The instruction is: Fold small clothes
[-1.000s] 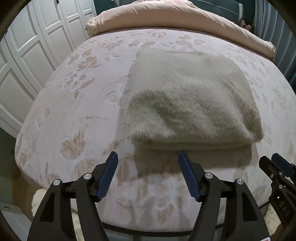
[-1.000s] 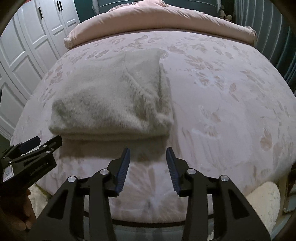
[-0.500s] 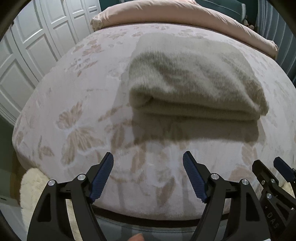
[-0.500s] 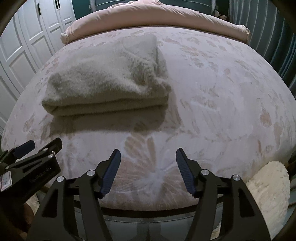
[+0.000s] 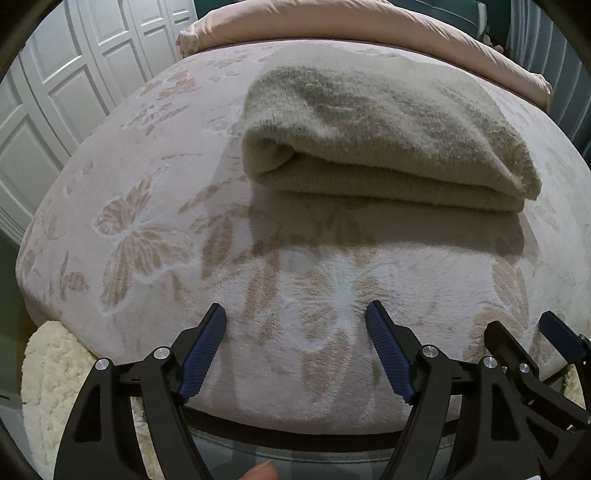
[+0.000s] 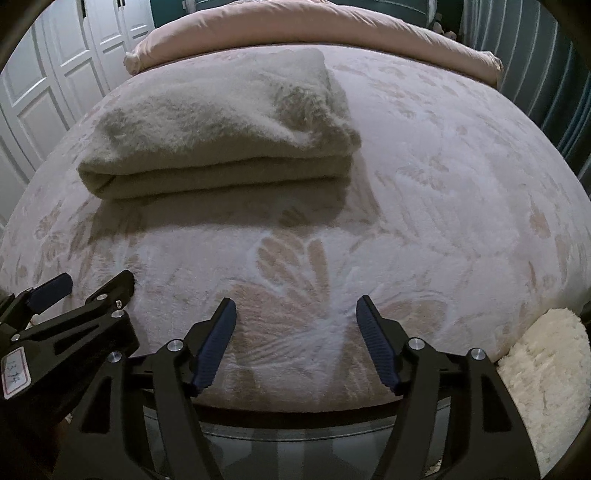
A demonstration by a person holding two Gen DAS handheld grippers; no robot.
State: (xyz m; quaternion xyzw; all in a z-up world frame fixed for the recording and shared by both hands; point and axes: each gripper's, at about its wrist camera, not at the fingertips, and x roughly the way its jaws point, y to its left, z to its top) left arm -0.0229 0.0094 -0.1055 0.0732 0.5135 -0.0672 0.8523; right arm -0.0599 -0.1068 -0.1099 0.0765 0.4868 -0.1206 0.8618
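Two grippers hang apart and empty over the near edge of the bed, jaws having just spread wider: our left gripper and right gripper side by side. Ahead of both lies the folded sweater, its long axis across our view, neither gripper clearly nearer. Nothing stands between; a pink duvet lies well behind, a fluffy rug below.
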